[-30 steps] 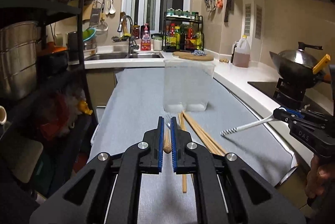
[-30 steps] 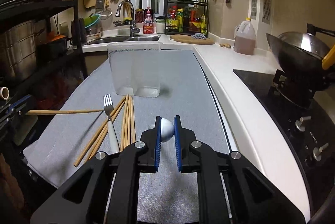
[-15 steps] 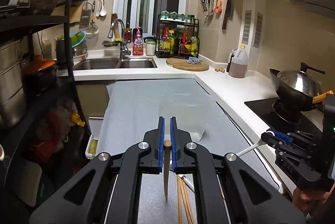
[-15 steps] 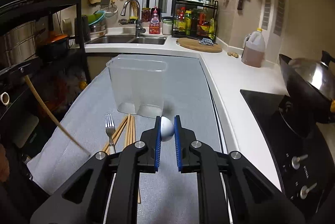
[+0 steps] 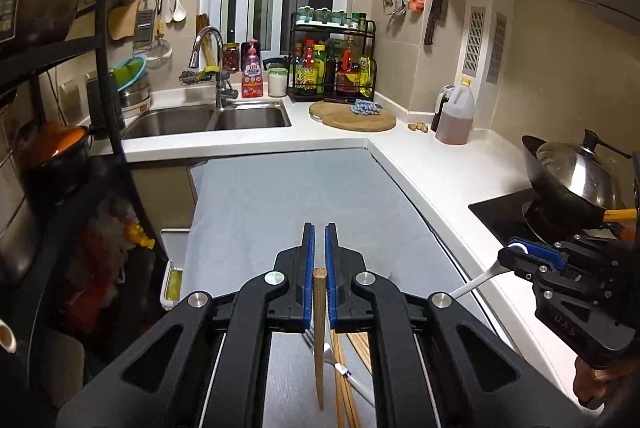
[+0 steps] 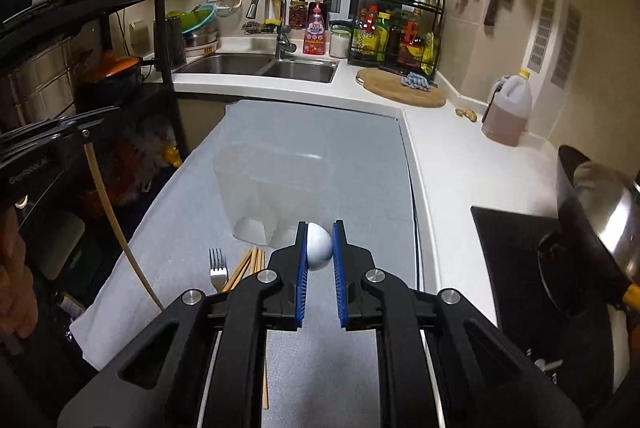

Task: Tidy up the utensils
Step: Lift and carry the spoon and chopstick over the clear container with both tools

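While both tools are lifted above the desk (image 6: 360, 156), the step in hand looks like carrying each utensil to the clear plastic container (image 6: 272, 184) and dropping it in. The left hand-held gripper (image 5: 319, 260) is closed tight on one wooden chopstick (image 5: 319, 332), pinched near its top end so that it hangs almost straight down. The right hand-held gripper (image 6: 320, 248) is clamped narrowly on the white handle end of a fork (image 6: 319, 246); in the left wrist view its white handle (image 5: 478, 280) sticks out sideways from those jaws.

To do this well, I think the chopstick should be brought over the container mouth with its free tip lowest, then lowered inside before the jaws open, otherwise it may bounce off the rim. The fork needs turning so one end points down first. The two hands should not enter together, because the mouth is not wide.

The container stands upright near the middle of the desk, on the grey mat, and appears empty, though its walls are blurred. Between the container and the near edge of the desk lie a second fork (image 6: 217, 268) and a bundle of chopsticks (image 6: 246, 264), touching each other, not yet sorted.
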The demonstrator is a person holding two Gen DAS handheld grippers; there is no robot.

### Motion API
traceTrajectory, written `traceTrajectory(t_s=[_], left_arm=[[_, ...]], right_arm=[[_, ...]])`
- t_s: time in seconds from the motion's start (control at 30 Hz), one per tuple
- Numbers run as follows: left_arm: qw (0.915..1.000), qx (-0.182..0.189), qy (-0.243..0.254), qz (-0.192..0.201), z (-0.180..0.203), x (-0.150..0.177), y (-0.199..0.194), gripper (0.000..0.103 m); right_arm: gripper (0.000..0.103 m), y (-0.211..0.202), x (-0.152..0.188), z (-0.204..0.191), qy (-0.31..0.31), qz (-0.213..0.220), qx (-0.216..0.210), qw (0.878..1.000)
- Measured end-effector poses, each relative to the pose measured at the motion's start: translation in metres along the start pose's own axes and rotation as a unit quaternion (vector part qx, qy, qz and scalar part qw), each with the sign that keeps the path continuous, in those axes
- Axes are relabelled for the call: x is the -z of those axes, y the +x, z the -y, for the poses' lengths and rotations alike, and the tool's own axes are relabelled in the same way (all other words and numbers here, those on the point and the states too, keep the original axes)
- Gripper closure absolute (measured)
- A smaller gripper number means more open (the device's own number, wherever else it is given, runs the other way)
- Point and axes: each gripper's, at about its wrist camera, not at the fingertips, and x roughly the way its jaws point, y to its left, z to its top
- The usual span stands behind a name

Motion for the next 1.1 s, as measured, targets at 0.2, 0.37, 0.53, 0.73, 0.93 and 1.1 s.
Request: traceTrajectory(t_s=[0.2, 0.37, 0.53, 0.73, 0.93, 1.1], left_arm=[[0.9997, 0.008, 0.004, 0.022, -0.001, -0.05, 0.003, 0.098], [0.9982, 0.013, 0.007, 0.059, -0.001, -0.099, 0.003, 0.098], [0.9952, 0.025, 0.005, 0.094, 0.003, -0.134, 0.018, 0.098], [0.9955, 0.024, 0.008, 0.092, 0.006, -0.138, 0.06, 0.098], [0.9988, 0.026, -0.003, 0.043, -0.004, -0.112, 0.11, 0.098], [0.9998, 0.02, 0.001, 0.005, -0.008, -0.09, 0.134, 0.098]], right_arm=[[0.091, -0.014, -0.045, 0.006, -0.007, 0.021, -0.014, 1.0], [0.091, -0.025, -0.09, 0.006, -0.023, 0.046, -0.017, 0.999], [0.091, -0.013, -0.124, 0.008, -0.029, 0.051, -0.012, 0.998], [0.091, 0.034, -0.131, 0.0, -0.044, 0.014, -0.011, 0.999], [0.091, 0.082, -0.114, -0.002, -0.048, -0.031, -0.013, 0.998], [0.091, 0.115, -0.099, -0.005, -0.049, -0.065, -0.011, 0.997]])
